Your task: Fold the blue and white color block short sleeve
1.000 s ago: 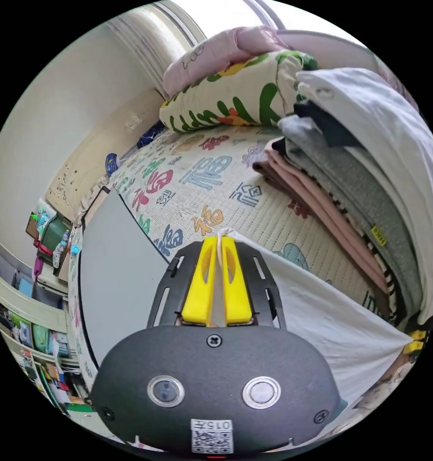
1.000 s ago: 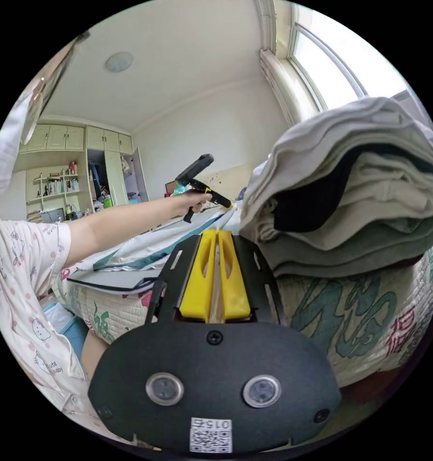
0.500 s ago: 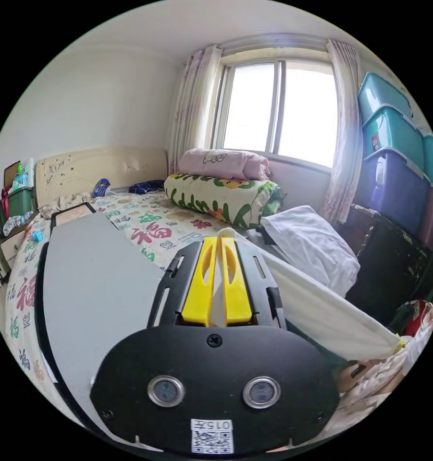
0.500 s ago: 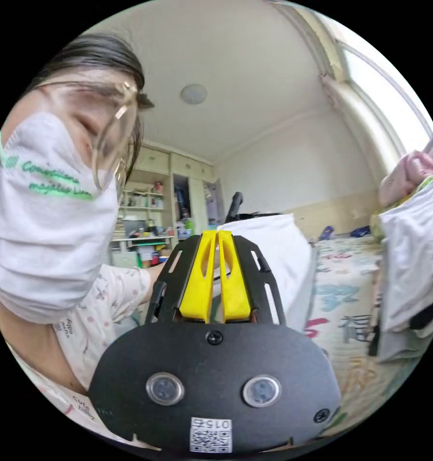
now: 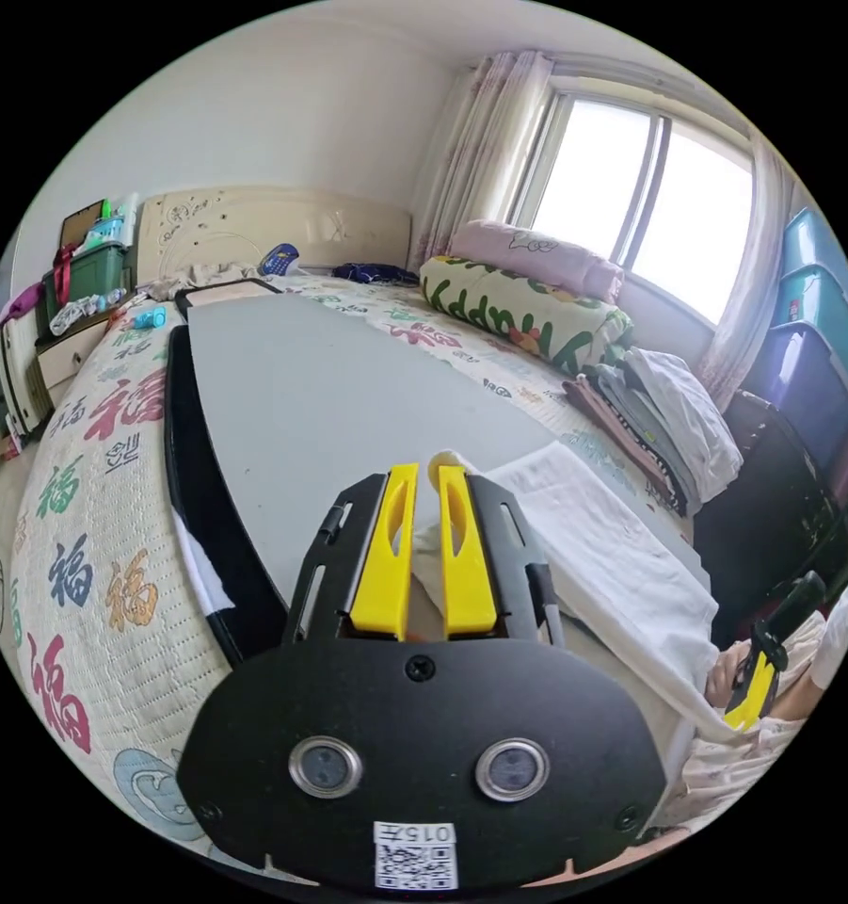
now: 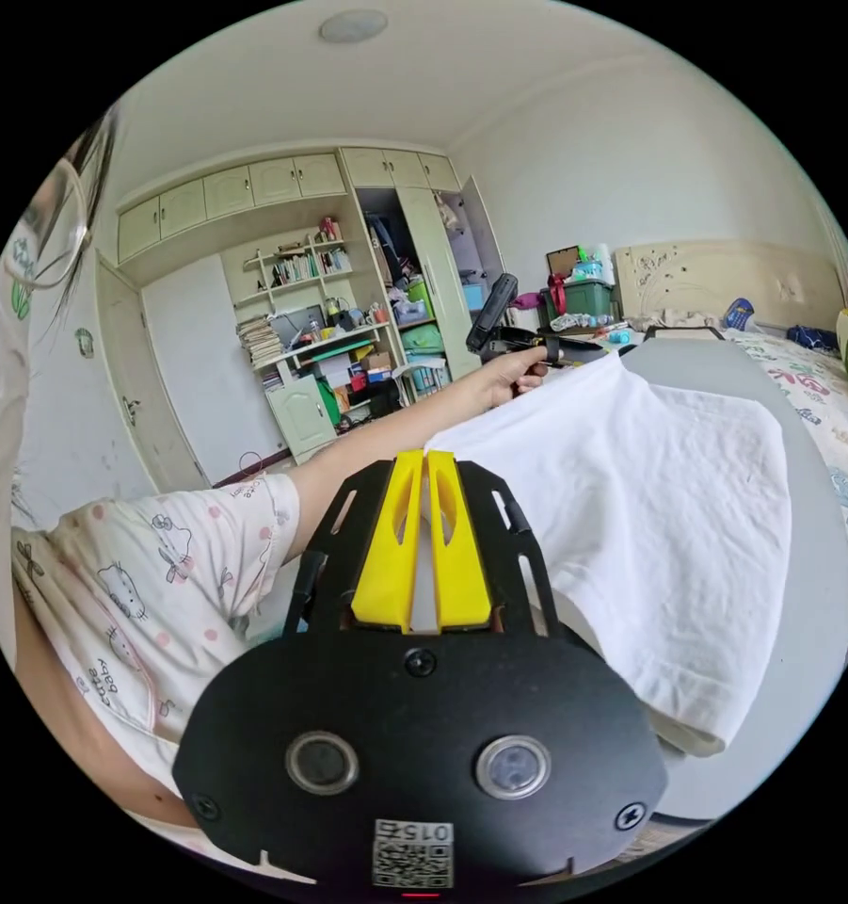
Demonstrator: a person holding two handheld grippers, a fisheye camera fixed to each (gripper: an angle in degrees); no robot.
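Observation:
The short sleeve (image 5: 612, 556) shows its white side and lies stretched across the grey board (image 5: 329, 395) on the bed. My left gripper (image 5: 427, 471) is shut on a bunched edge of it, low over the board. In the right gripper view the same shirt (image 6: 659, 490) drapes over the board (image 6: 819, 565), and my right gripper (image 6: 425, 461) is shut on its near edge. A hand holds the left gripper (image 6: 595, 350) at the shirt's far corner. The right gripper (image 5: 736, 718) grips the other end beside the bed.
A stack of folded clothes (image 5: 659, 414) sits on the patterned bedspread (image 5: 94, 527) right of the board, with rolled bedding (image 5: 527, 311) behind it. Storage boxes (image 5: 819, 311) stand by the window. Shelves and cupboards (image 6: 329, 320) line the far wall. The person's sleeve (image 6: 160, 584) is close on the left.
Both cameras swung round with the hands. The shirt, held taut in the air before, has come down and now lies over the grey board. Both grippers stay shut on it.

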